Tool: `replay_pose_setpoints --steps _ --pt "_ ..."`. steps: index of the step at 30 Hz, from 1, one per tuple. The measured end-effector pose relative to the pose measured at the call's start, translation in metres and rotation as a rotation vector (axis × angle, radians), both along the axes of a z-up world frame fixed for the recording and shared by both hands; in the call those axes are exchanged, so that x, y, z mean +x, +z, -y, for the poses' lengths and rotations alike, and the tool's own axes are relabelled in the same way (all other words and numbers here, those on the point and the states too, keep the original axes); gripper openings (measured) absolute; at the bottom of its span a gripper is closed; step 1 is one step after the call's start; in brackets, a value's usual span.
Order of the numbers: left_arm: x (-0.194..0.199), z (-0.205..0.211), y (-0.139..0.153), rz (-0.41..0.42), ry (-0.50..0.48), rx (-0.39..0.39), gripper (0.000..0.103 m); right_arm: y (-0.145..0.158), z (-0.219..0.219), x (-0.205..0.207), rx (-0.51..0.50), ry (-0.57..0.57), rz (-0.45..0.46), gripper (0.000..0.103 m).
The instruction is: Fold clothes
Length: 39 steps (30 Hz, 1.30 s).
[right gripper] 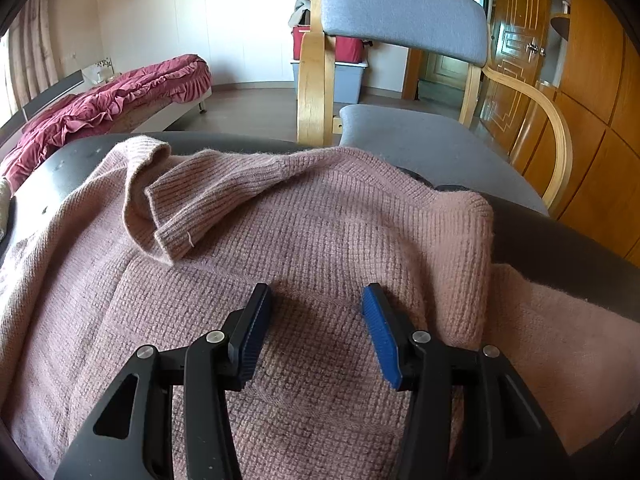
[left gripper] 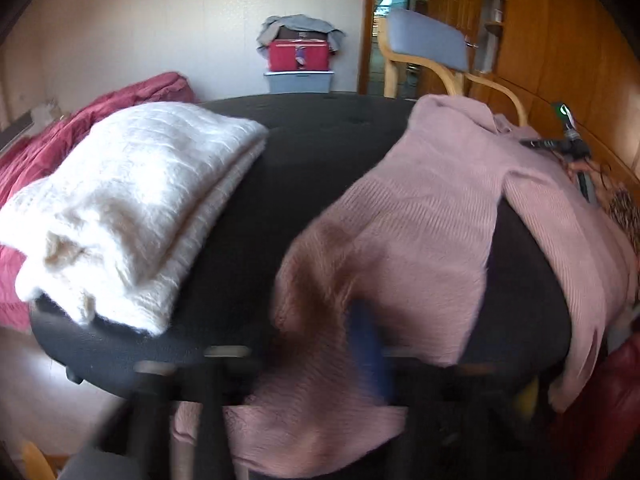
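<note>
At the bottom of the left wrist view, heavy motion blur: left gripper (left gripper: 304, 376) smeared, one blue pad barely readable, pink sweater (left gripper: 400, 240) bunched across it; cannot tell whether jaws pinch the knit. Sweater spread over the right half of the black surface (left gripper: 312, 152), hem and a sleeve hanging off the near edge, cut off below. Folded white sweater (left gripper: 132, 200) on the left. Right gripper (right gripper: 316, 328) sharp, jaws spread, hovering low over the pink sweater's body, nothing between them; collar folded beyond them.
</note>
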<state>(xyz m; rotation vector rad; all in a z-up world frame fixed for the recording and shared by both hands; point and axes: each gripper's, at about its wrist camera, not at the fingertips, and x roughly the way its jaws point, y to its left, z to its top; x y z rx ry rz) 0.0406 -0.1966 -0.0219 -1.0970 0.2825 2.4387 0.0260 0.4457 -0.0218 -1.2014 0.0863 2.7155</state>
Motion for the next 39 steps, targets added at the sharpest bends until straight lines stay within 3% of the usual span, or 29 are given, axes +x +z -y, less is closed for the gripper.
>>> replay_pose_setpoints --steps 3,9,14,20,27,30,32,37,39 --pt "-0.007 -0.018 0.018 -0.05 0.049 -0.121 0.013 0.001 0.002 0.0 -0.001 -0.001 0.0 0.051" --pt "-0.043 -0.035 0.094 -0.194 0.069 -0.287 0.013 0.0 0.003 0.0 -0.005 -0.001 -0.002 0.051" --pt "-0.116 -0.031 0.125 -0.179 0.159 -0.406 0.013 0.0 0.001 0.0 -0.012 0.0 -0.005 0.051" --pt "-0.188 -0.016 0.112 -0.087 0.239 -0.499 0.013 -0.001 0.0 0.0 -0.026 0.006 -0.008 0.051" --pt "-0.232 -0.019 0.069 -0.011 0.247 -0.641 0.028 0.0 -0.003 -0.001 -0.034 0.008 -0.009 0.052" --pt "-0.239 -0.015 0.067 -0.013 0.237 -0.664 0.03 0.0 -0.003 -0.001 -0.035 0.009 -0.009 0.052" --pt "-0.243 -0.005 0.074 0.005 0.271 -0.629 0.031 0.0 -0.003 -0.001 -0.035 0.008 -0.009 0.052" --pt "-0.258 0.044 0.098 -0.031 0.557 -0.656 0.031 0.0 -0.002 -0.001 -0.033 0.009 -0.009 0.052" --pt "-0.253 0.062 0.105 -0.03 0.629 -0.585 0.031 0.0 -0.002 -0.001 -0.033 0.009 -0.009 0.052"
